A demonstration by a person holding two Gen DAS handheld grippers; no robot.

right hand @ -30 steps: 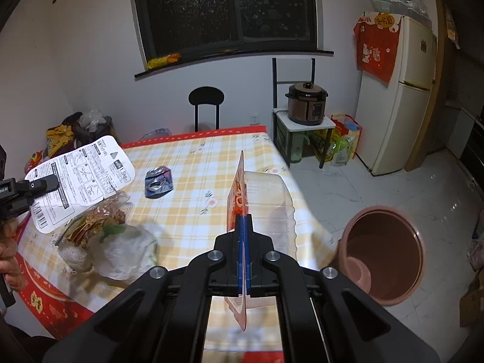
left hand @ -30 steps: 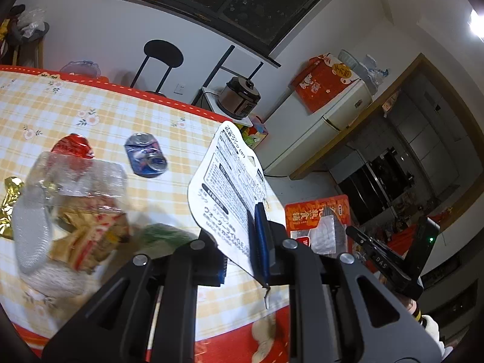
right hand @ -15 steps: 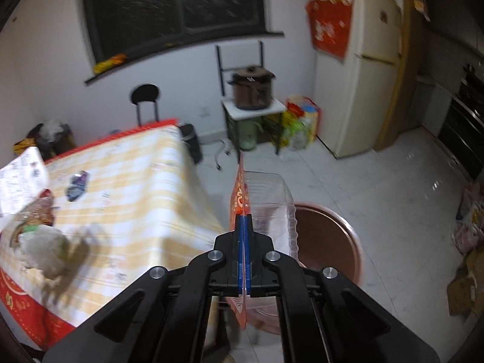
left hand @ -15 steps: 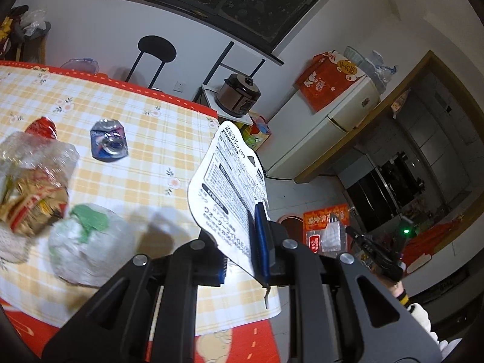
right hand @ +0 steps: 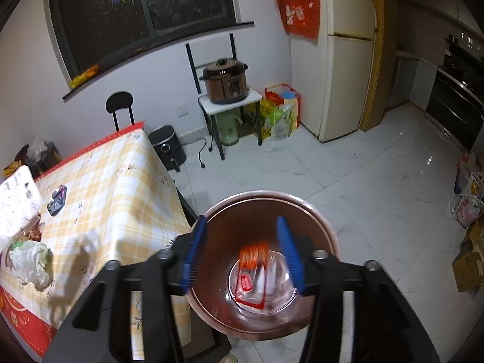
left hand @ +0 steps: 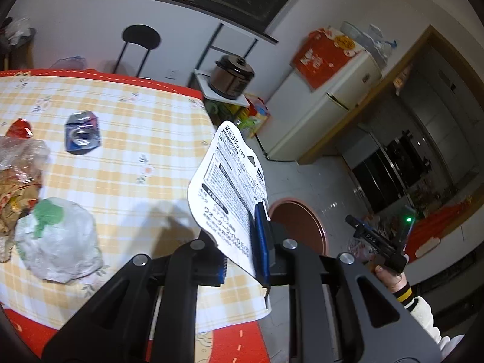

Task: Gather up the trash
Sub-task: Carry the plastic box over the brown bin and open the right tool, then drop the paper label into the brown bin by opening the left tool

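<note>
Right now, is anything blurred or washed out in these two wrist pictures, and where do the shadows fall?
Right wrist view: the clear packet dropping into the brown bin is motion-smeared; the open right gripper has just released it; floor tiles show glare. Left wrist view: sharp on the white card pinched by the left gripper, its shadow falling on the tablecloth; fisheye bends the walls.

The left wrist view looks down across the counter (left hand: 127, 139) toward the bin (left hand: 298, 227); the right wrist view hangs close above that bin (right hand: 320, 227), sharing counter (right hand: 106, 187) and cooker (right hand: 225, 81).
</note>
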